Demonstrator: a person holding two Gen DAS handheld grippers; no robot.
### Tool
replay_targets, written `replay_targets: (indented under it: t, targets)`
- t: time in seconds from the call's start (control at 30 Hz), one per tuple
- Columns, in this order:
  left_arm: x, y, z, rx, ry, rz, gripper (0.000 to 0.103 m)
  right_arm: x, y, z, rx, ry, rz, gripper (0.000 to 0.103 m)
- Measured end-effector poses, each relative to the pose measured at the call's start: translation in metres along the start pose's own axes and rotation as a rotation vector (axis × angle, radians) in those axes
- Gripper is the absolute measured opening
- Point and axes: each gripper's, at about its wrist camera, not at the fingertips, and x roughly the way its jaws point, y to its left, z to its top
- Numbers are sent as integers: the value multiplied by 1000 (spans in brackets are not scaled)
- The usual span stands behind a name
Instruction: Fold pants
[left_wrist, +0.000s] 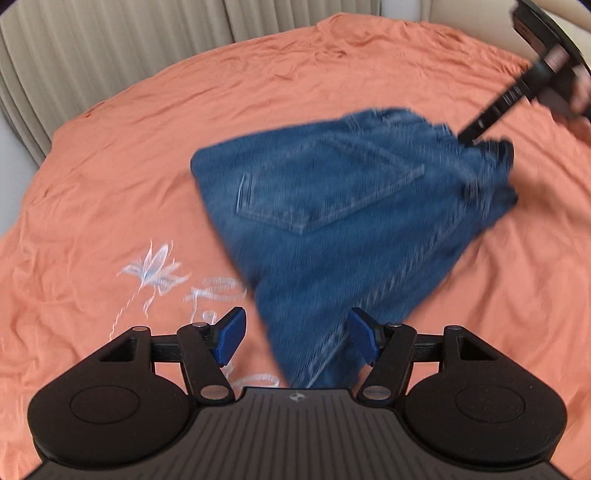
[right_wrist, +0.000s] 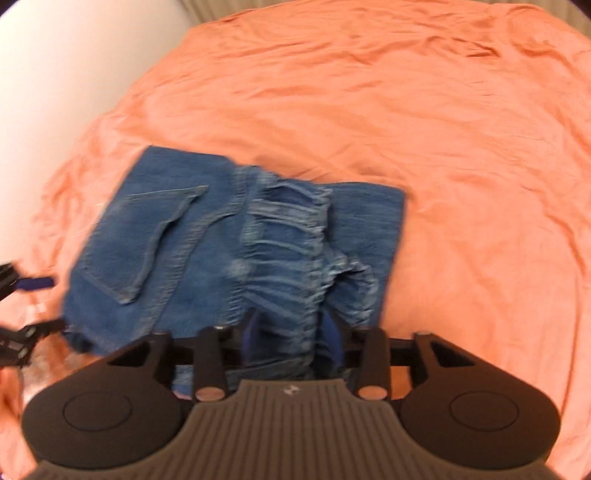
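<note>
Here, the left gripper (left_wrist: 295, 338) hangs with its blue-padded fingers (left_wrist: 231, 334) spread wide, closed on nothing, a narrow end of the blue denim pants (left_wrist: 332, 206) passing loosely between them. The pants lie folded into a compact bundle on the bed, a stitched back pocket (left_wrist: 325, 184) facing up and the gathered elastic waistband (right_wrist: 291, 236) bunched toward the right. The right gripper (right_wrist: 291, 332) is clamped on that waistband edge, denim filling the narrow gap between its fingers; in the left wrist view it reaches in from the upper right to the bundle's far corner. Motion blur softens the fabric's detail. Under the pants spreads a wrinkled orange bedsheet (left_wrist: 258, 81) with a pale flower print (left_wrist: 151, 273). Beige pleated curtains (left_wrist: 92, 48) hang behind the bed.
</note>
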Motion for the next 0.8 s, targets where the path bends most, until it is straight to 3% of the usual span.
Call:
replay_targets:
  t: [0.1, 0.13, 0.2, 0.33, 0.5, 0.6, 0.8]
  targets:
    - [6, -6, -15, 40, 21, 14, 76, 12, -9, -3, 74, 15, 40, 37]
    - [9, -7, -19, 50, 35, 14, 76, 14, -11, -4, 100, 16, 59, 31]
    - [16, -11, -23, 81, 48, 30, 75, 14, -13, -3, 141, 18, 113, 31]
    - [13, -15, -23, 91, 2, 71, 69, -5, -3, 0, 58, -7, 232, 32]
    - [13, -11, -20, 50, 7, 61, 66, 12, -19, 2, 166, 86, 145, 39]
    - [10, -12, -19, 59, 10, 72, 64, 21, -23, -3, 201, 71, 184, 37]
    - [9, -11, -22, 57, -1, 66, 55, -5, -2, 5, 36, 53, 164, 33]
